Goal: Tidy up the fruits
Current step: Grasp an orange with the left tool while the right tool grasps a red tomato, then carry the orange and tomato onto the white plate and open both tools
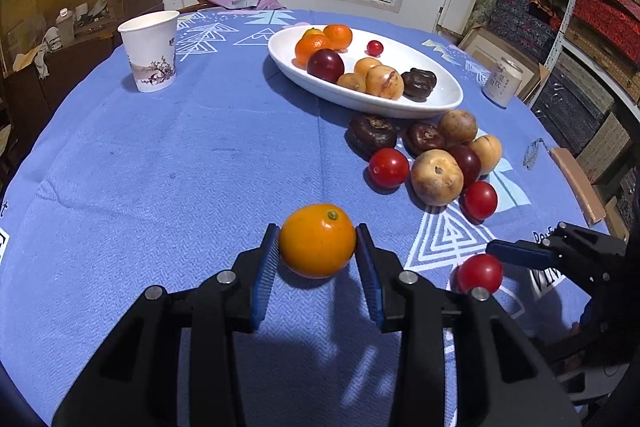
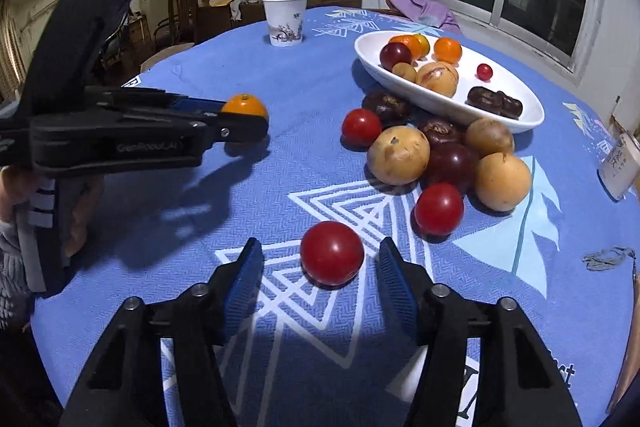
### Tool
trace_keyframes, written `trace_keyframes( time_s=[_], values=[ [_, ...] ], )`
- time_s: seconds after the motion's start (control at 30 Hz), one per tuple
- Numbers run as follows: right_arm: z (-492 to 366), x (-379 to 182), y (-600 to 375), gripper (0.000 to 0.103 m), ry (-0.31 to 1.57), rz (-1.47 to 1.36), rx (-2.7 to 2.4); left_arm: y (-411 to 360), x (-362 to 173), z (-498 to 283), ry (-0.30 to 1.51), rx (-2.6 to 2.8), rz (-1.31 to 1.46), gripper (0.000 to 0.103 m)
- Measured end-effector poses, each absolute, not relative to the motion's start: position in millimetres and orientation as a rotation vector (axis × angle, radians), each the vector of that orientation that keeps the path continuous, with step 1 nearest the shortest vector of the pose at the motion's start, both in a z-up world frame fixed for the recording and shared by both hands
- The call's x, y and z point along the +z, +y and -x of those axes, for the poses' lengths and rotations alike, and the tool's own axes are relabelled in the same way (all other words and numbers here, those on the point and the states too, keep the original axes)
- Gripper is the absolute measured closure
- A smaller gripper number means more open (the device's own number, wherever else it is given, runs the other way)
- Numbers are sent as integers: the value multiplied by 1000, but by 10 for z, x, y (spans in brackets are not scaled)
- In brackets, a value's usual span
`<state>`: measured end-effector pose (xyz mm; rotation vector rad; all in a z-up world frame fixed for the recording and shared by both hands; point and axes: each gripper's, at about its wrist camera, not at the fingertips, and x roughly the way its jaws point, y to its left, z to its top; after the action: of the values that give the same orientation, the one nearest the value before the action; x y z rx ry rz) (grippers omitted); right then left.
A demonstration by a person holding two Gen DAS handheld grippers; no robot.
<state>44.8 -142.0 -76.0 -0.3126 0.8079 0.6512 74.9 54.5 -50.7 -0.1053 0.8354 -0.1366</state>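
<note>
Clamped between my left gripper (image 1: pixel 316 247) pads sits an orange kumquat (image 1: pixel 317 240), held just above the blue tablecloth (image 1: pixel 160 167), nearer me than the white oval dish (image 1: pixel 448 103). My right gripper (image 2: pixel 320 263) stands apart around a red tomato (image 2: pixel 332 253), pads not touching it. Beyond, loose fruit (image 2: pixel 440 155) crowds the dish's near rim, more fruit lies inside, and a paper cup (image 1: pixel 150 51) stands off to its left.

Orange kumquat (image 1: pixel 317 240); red tomato (image 2: pixel 332 253); blue triangle-patterned tablecloth (image 1: pixel 160 167); white dish (image 1: pixel 436 107).
</note>
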Motion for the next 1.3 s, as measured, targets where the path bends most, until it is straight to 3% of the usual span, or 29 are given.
trace_keyframes(
  time_s=[0.13,0.17,0.23,0.77,1.03,1.3],
  values=[
    [-488,-771,-1421,61,819,289,640,518,-510,-734,837,-143,93,65],
    [-469,-793,-1388,69,822,294,644,520,-514,-739,839,-143,94,65],
    [-455,-794,-1376,71,820,303,651,530,-525,-747,845,-140,98,65],
    [-649,-520,-1710,71,761,142,613,408,-302,-845,788,-165,77,65],
    [-1313,75,-2144,71,704,-7,465,204,309,-1542,713,-178,69,65],
    [-2390,112,-2062,71,742,-87,363,53,240,-2500,747,-157,145,65]
  ],
)
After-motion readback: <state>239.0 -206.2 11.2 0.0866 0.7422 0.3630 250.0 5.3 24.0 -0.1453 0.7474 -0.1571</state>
